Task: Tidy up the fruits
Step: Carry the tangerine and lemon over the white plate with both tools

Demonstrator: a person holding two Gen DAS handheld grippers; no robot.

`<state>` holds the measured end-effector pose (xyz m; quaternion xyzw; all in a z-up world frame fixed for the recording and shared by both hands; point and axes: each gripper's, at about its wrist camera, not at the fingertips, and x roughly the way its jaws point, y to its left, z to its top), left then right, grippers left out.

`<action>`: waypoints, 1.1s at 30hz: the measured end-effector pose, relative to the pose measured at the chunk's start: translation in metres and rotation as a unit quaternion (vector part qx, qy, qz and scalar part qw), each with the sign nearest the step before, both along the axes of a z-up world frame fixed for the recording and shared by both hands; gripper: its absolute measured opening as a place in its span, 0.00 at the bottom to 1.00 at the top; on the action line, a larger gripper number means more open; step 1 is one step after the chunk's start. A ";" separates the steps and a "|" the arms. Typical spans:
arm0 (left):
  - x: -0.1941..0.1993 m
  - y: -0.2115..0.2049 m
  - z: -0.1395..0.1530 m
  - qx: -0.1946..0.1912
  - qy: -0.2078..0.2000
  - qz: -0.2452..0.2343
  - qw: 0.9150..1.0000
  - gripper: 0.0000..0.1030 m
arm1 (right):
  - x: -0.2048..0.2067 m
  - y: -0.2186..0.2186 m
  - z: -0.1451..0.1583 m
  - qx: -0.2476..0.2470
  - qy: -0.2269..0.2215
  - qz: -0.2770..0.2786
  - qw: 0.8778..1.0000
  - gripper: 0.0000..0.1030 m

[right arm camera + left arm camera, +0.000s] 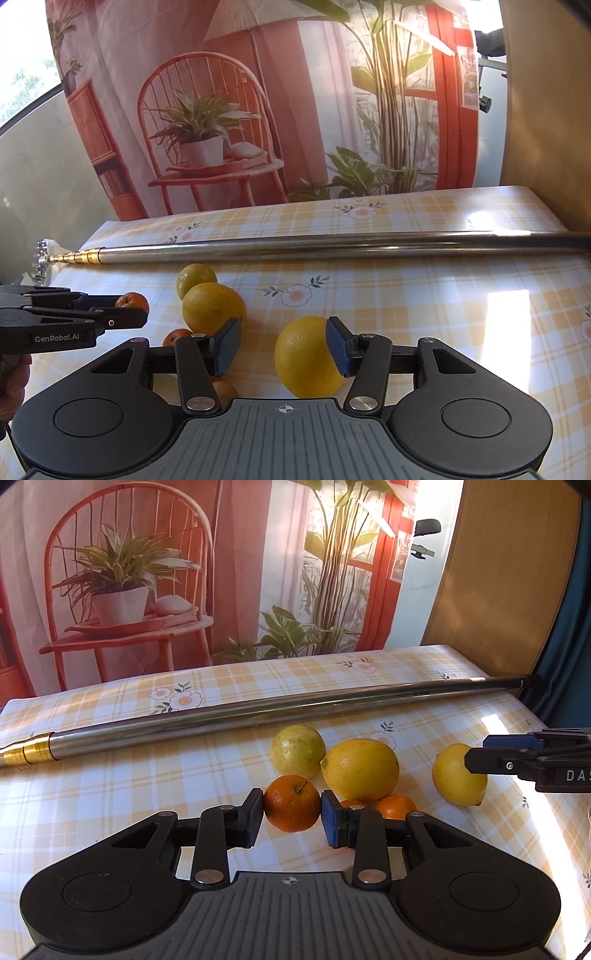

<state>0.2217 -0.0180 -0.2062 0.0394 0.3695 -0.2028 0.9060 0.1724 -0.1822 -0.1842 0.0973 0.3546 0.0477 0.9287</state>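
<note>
Left gripper point(291, 814) pinches mandarin point(291, 802) at its widest; soft, light. Right gripper point(284, 345) open around firm, smooth lemon point(304, 356).

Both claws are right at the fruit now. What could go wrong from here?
The small orange tangerine fills the left gripper; round fruit might squirt out. The right gripper touches the yellow lemon with only one pad and could nudge it, perhaps rolling along the checked tablecloth.
</note>
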 end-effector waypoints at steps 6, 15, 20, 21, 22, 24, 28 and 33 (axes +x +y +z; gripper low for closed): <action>-0.027 0.012 0.013 -0.016 -0.010 0.015 1.000 0.34 | 0.005 0.011 0.001 0.008 0.006 0.021 1.000 0.47; -0.054 0.017 0.021 -0.026 -0.024 0.008 0.999 0.34 | 0.021 0.032 -0.007 0.020 0.033 0.062 0.997 0.41; -0.059 0.020 0.018 -0.025 -0.021 0.015 0.999 0.34 | 0.030 0.038 -0.016 0.030 0.057 0.072 0.995 0.38; -0.059 0.021 0.017 -0.026 -0.019 0.016 0.999 0.34 | 0.031 0.039 -0.018 0.033 0.060 0.073 0.995 0.37; -0.059 0.022 0.017 -0.027 -0.019 0.017 0.999 0.34 | 0.032 0.040 -0.019 0.035 0.063 0.075 0.995 0.37; -0.060 0.023 0.017 -0.028 -0.019 0.019 0.999 0.34 | 0.034 0.041 -0.021 0.039 0.069 0.077 0.994 0.36; -0.061 0.024 0.016 -0.031 -0.017 0.022 0.999 0.34 | 0.038 0.044 -0.027 0.047 0.080 0.082 0.992 0.35; -0.063 0.025 0.014 -0.033 -0.013 0.024 0.999 0.34 | 0.045 0.047 -0.034 0.055 0.095 0.083 0.990 0.35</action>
